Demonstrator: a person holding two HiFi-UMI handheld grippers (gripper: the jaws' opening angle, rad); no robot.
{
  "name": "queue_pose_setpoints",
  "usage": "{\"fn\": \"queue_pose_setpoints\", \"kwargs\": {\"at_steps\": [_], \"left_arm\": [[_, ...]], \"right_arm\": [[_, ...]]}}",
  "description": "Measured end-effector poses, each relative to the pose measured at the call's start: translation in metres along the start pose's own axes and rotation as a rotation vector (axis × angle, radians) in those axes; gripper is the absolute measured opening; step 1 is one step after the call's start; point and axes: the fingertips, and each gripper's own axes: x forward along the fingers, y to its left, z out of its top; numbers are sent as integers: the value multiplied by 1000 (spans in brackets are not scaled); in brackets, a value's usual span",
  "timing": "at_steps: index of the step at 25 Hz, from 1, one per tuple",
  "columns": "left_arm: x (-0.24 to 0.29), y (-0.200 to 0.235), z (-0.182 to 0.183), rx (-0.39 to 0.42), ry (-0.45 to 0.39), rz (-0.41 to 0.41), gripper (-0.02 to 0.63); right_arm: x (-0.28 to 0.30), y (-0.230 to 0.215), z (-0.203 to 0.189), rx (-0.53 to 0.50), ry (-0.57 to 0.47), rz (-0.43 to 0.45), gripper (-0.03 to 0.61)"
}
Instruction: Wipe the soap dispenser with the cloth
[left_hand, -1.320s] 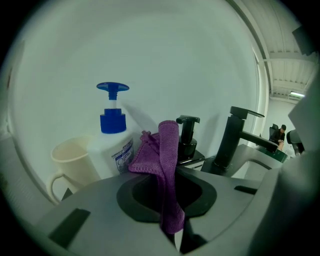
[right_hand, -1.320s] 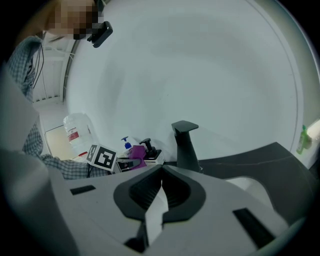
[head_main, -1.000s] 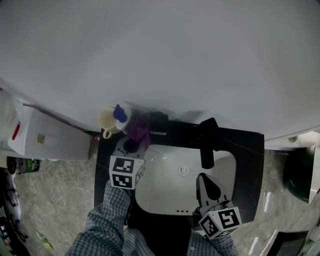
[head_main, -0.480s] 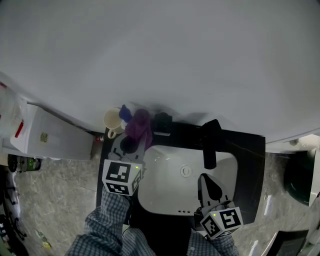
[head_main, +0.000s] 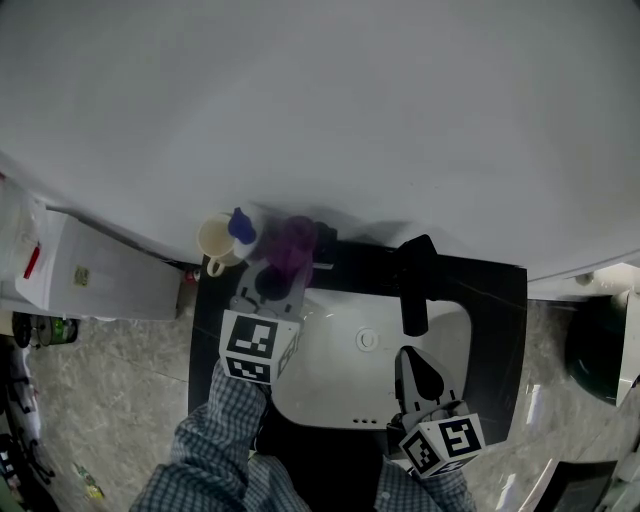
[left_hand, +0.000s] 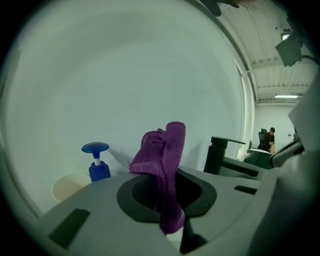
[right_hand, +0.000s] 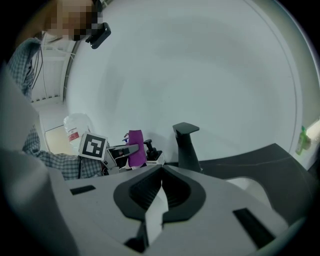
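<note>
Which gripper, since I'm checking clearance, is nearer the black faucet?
Right. The right gripper hangs over the sink just short of the faucet; the left gripper, clamping the cloth, is off to its left.

White wall (head_main: 350, 100) above black counter (head_main: 500, 292); grey stone floor (head_main: 110, 375)

Lighting: soft, even, moderately bright, from overhead. Shadows: faint grey patches on the wall (head_main: 320, 120) behind the cloth (head_main: 290, 245) and tap (head_main: 415, 285). Glare: a ceiling lamp (left_hand: 287, 96), small. Distortion: strong fisheye bending and black corners in both gripper views. Focus: nearest foreground soft.
</note>
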Motion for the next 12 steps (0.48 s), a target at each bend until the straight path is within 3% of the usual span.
{"fn": "queue_pose_setpoints", "kwargs": {"at_steps": [12], "left_arm": [[23, -25, -51, -16, 113, -69, 60]], "right_arm": [[-5, -9, -9, 17, 14, -26, 18]]}}
